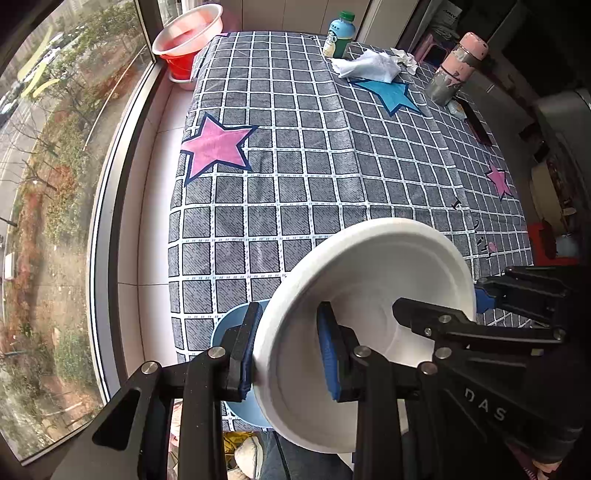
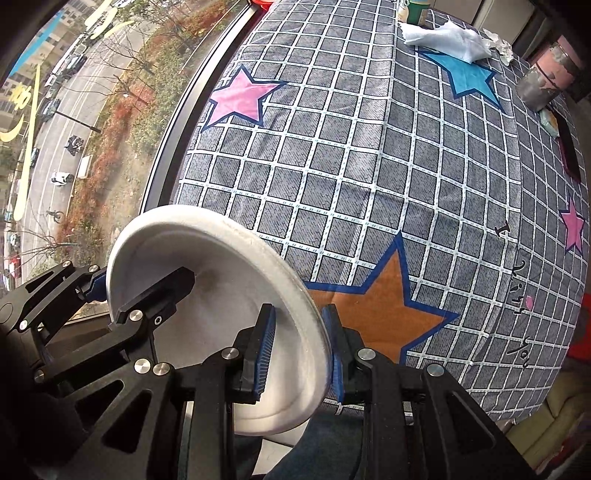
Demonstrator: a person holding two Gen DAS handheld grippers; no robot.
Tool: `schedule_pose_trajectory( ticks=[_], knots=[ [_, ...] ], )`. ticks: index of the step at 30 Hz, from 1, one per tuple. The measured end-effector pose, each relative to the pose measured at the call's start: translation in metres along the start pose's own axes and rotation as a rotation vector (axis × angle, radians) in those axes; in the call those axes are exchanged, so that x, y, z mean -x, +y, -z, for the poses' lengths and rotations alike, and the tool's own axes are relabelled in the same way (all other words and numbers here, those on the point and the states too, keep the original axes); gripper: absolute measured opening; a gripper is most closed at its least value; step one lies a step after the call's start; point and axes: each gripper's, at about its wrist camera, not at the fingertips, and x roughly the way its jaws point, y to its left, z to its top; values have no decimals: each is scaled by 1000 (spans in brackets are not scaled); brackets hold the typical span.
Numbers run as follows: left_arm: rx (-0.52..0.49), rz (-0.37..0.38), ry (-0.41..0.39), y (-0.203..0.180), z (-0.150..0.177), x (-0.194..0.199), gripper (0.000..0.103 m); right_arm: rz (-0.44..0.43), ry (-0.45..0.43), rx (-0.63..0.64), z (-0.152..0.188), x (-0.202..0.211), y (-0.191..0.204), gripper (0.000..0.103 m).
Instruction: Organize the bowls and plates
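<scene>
A white disposable bowl (image 1: 369,280) hangs tilted above the near edge of the table, held by both grippers at once. My left gripper (image 1: 290,314) is shut on its left rim, one blue pad outside the wall and one inside. My right gripper (image 1: 439,301) is shut on the opposite rim. In the right wrist view the same bowl (image 2: 229,295) sits in my right gripper (image 2: 298,310), with my left gripper (image 2: 144,278) clamped on the far rim. A light blue bowl (image 1: 227,326) stands on the table, partly hidden behind the white bowl.
The table wears a grey checked cloth (image 1: 314,177) with coloured stars. At its far end stand a green-capped bottle (image 1: 340,35), a crumpled white cloth (image 1: 369,64) and a pink flask (image 1: 458,66). A red and white basin (image 1: 184,40) sits on the sill by the window (image 1: 55,184).
</scene>
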Motion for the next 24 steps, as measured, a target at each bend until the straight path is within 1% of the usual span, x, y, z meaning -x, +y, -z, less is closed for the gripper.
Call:
schedule_pose_trajectory(
  ticks=[6,15,18,19,20,21,22,24],
  knots=[
    [40,-20,8,20,10,-1,32,-6,44,73,-1,-13,25,29],
    [97,-50,85,43,29,-22,32,-22,149,147,-2,-50,50,29],
    [115,-61,109,50,33,-32,32,-16,169,170,-3,-62,57,29],
    [115,-72,118,52,34,-35,35,-15,176,180,-3,-67,58,29],
    [111,-87,130,53,34,-39,44,-11,187,187,-4,-73,59,29],
    [109,-111,139,56,35,-41,57,-1,199,186,-4,-78,59,29],
    [112,-131,138,59,35,-42,61,13,207,182,-4,-80,58,30],
    [124,-138,135,66,36,-40,70,41,210,172,-4,-80,52,53]
  ],
)
